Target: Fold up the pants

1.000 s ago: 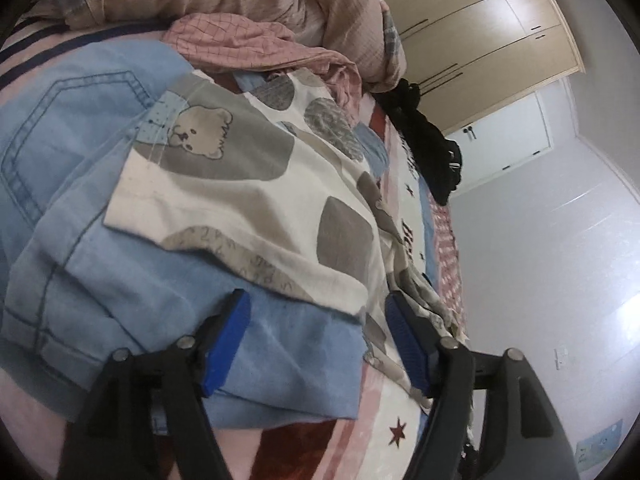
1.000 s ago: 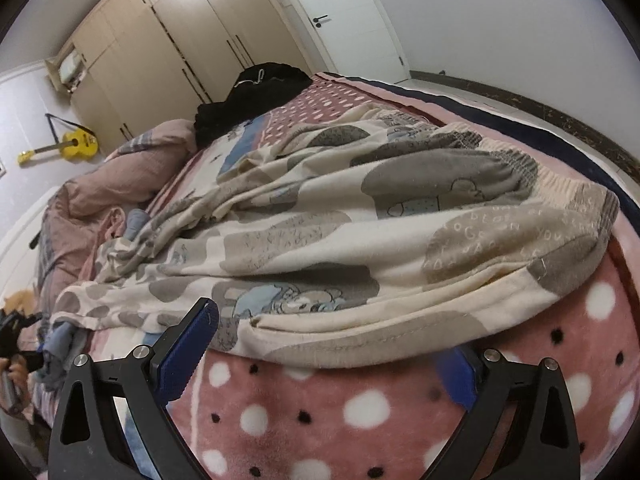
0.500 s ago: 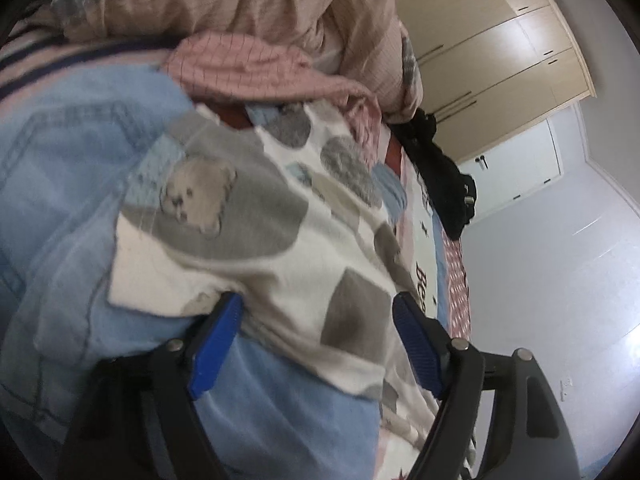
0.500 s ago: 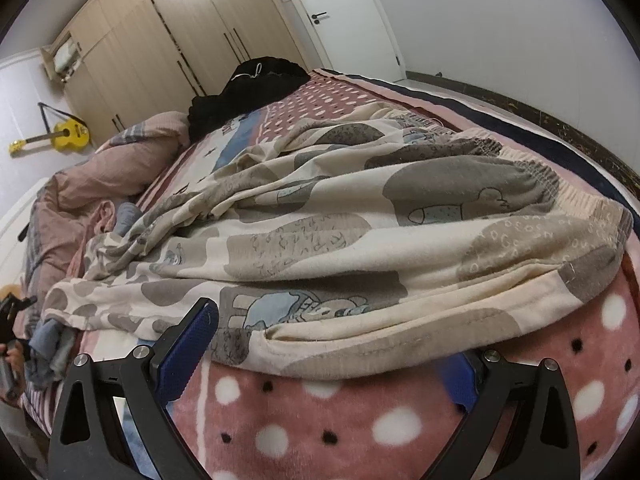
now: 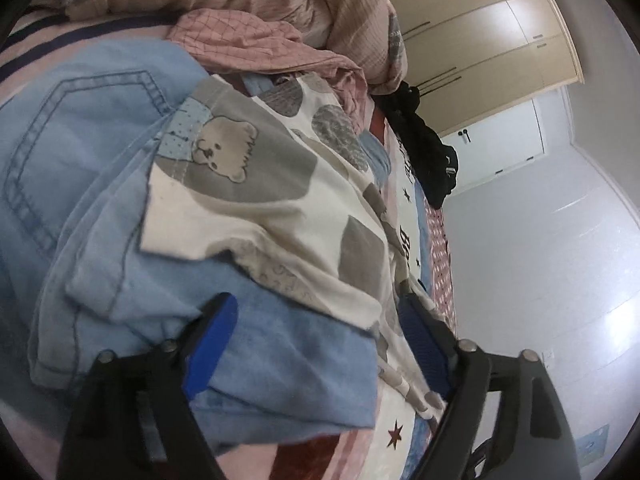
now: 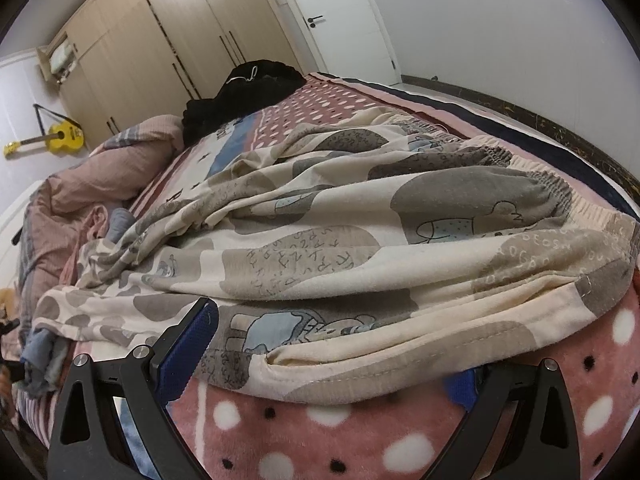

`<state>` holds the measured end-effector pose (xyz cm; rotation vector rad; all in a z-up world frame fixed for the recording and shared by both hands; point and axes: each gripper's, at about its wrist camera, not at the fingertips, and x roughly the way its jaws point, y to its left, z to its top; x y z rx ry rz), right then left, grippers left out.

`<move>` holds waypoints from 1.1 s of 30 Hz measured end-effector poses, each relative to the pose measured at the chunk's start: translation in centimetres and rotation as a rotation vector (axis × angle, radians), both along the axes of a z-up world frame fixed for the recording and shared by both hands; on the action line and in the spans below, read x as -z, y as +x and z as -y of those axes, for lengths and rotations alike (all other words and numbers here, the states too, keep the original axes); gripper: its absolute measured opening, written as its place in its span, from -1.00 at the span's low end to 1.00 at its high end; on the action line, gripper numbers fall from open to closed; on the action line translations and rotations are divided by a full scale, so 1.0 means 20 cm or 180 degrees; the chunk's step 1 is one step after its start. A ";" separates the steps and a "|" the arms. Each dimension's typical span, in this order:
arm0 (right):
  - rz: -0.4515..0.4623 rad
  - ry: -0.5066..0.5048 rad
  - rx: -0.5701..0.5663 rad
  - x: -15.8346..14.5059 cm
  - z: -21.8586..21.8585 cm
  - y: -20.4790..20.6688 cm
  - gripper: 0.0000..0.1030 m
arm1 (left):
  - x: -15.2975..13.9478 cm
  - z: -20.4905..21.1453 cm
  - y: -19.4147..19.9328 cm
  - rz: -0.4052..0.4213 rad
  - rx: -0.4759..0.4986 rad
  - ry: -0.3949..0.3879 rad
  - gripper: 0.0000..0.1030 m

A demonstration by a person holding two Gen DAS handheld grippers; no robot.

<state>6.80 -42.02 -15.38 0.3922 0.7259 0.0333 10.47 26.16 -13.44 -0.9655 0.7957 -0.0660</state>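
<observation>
On the bed [image 6: 400, 432], patterned pants [image 6: 360, 248] overlap folded jeans [image 5: 100, 208].

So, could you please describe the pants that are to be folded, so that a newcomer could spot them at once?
Start from the bed with the pink polka-dot blanket. Stretched along it lie the cream pants, their gathered elastic waistband at the near end. Unlike the plain blue jeans under their leg ends, they carry grey blobs and cartoon bears.

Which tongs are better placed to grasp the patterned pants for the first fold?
Probably the right tongs: they stand open at the waist edge of the patterned pants. The left tongs, opening, straddle the jeans beneath the leg hem.
</observation>
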 end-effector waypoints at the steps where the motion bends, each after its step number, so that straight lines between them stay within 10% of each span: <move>1: 0.0001 0.0003 0.0001 0.00 0.00 0.00 0.91 | 0.02 0.00 0.02 -0.0015 -0.0036 0.0036 0.60; 10: -0.0020 -0.0024 -0.0040 0.00 -0.01 0.01 0.91 | -0.01 -0.04 0.13 0.0279 -0.0431 0.0216 0.65; 12: -0.0024 -0.0035 -0.0041 0.00 -0.01 0.01 0.91 | -0.02 -0.05 0.16 0.0271 -0.0464 0.0271 0.50; 16: 0.0011 0.0037 0.0031 0.00 0.00 0.01 0.88 | -0.02 -0.09 0.18 0.0267 -0.0591 0.0337 -0.42; 18: 0.0021 0.0060 0.0105 0.00 0.01 0.02 0.62 | -0.02 -0.10 0.18 0.0242 -0.0615 0.0403 -0.85; 24: -0.0108 -0.0196 0.0303 -0.02 0.03 0.06 -0.80 | -0.13 -0.10 0.12 0.0414 -0.0564 0.0677 -0.95; 33: 0.0159 -0.0272 0.0039 -0.24 0.00 -0.01 -0.89 | -0.38 -0.06 0.03 0.0566 -0.0339 0.1081 -0.96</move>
